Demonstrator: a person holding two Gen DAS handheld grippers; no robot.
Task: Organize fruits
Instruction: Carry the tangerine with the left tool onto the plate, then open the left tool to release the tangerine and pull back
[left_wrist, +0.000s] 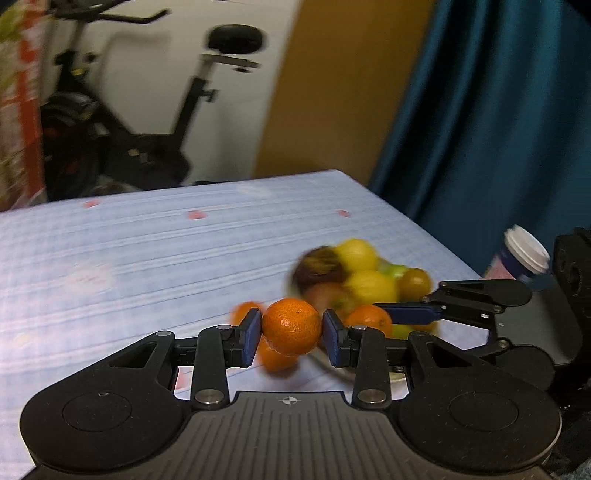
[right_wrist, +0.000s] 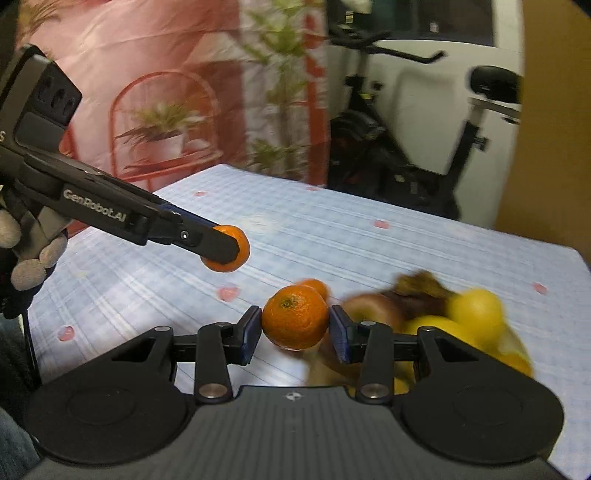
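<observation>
In the left wrist view my left gripper (left_wrist: 291, 330) is shut on a mandarin (left_wrist: 291, 325), held above the tablecloth. A white bowl (left_wrist: 334, 367) just behind holds lemons (left_wrist: 371, 286), an apple and a dark fruit, all blurred. Two more mandarins (left_wrist: 245, 310) lie on the cloth beside it. The right gripper (left_wrist: 386, 315) reaches in from the right with an orange fruit (left_wrist: 369, 319). In the right wrist view my right gripper (right_wrist: 295, 326) is shut on a second mandarin (right_wrist: 295, 317). The left gripper (right_wrist: 225, 251) hangs at upper left with its mandarin (right_wrist: 242, 243).
A table with a pale blue checked cloth (left_wrist: 147, 251) fills both views. A lidded paper cup (left_wrist: 524, 251) stands at the right edge by a teal curtain (left_wrist: 480, 129). An exercise bike (right_wrist: 406, 147) stands beyond the far edge. The lemon pile (right_wrist: 476, 306) sits to my right gripper's right.
</observation>
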